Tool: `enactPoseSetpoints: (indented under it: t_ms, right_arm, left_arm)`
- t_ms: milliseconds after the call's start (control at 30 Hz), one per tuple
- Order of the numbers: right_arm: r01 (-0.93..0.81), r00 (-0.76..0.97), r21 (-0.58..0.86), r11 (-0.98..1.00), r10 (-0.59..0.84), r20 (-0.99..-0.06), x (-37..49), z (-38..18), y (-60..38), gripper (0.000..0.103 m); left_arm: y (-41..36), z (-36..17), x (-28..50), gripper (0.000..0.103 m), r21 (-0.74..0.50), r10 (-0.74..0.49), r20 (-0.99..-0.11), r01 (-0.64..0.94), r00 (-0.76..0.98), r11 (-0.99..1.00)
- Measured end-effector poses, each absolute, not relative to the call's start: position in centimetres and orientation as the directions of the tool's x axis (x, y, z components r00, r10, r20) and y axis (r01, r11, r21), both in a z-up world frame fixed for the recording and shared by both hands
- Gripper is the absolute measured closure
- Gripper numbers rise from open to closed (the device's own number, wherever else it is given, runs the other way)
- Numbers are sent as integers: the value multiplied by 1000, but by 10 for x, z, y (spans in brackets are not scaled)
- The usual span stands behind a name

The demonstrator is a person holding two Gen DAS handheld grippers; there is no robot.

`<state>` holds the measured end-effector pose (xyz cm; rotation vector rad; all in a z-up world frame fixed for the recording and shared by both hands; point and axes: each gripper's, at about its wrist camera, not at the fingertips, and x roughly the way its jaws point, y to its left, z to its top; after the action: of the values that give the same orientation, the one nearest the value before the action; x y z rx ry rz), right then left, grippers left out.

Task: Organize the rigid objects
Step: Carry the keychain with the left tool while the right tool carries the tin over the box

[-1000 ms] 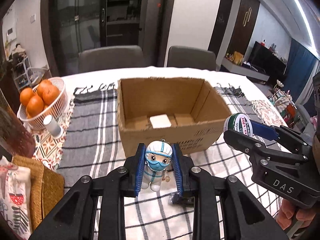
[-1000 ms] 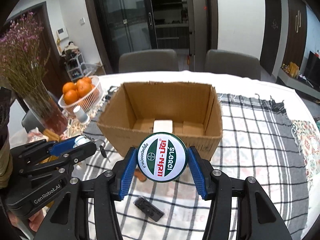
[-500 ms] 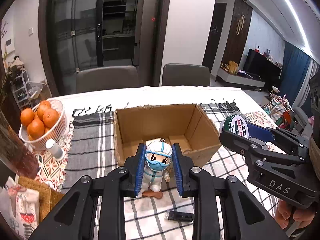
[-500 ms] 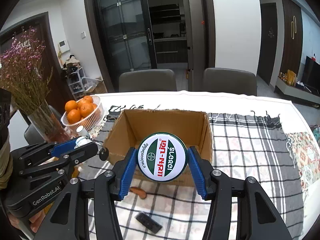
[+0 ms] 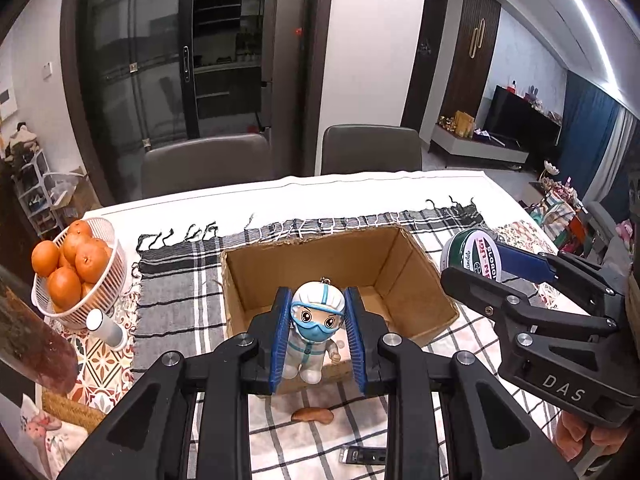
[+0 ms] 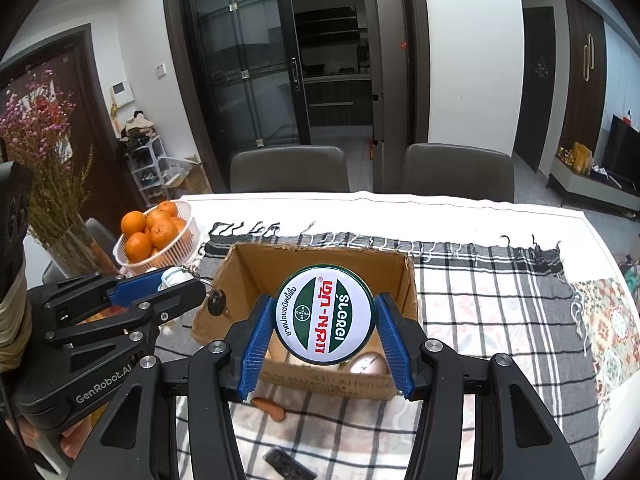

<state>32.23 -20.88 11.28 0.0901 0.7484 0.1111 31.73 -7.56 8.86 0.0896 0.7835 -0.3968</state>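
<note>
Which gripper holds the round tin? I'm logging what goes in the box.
The right gripper holds the round white-and-green tin; the left gripper grips a small masked figurine instead.

Black-and-white checked cloth [image 5: 172,304], brown box [image 5: 340,264], orange fruit [image 5: 64,264], blue-padded fingers [image 5: 280,336].

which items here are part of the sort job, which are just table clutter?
Job: toy figure in left gripper; round tin in right gripper; cardboard box; flat black piece and orange-brown piece on the cloth, likely.

Clutter: basket of oranges; flower vase.
</note>
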Motion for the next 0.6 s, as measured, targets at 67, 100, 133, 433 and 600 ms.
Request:
enactPoseSetpoints:
  t_ms: [67,100,133,433,600]
  right_arm:
    - [-65,719,125,990,134,-682,329,112,-211,50]
    - [-67,714,125,990,136,-687,333,111,-212,50]
    - [-66,707,128,990,136,-694,337,109,-213,50]
    - [-62,616,151,987,157,-772,372,85,-218,50]
    - [-62,546,155,986,163,-821,390,63,-218,50]
  left_arm:
    - [-78,87,325,76,-70,-313,-709,379,632,923]
    - [-79,86,327,76,-72,-313,-713,379,627,922]
    - [-80,84,331,76,-75,-313,-719,379,621,922]
    - [-85,62,364,76,-105,-297,-778,352,554,930]
    - [-86,39,381,76,-112,-277,-823,336,495,935]
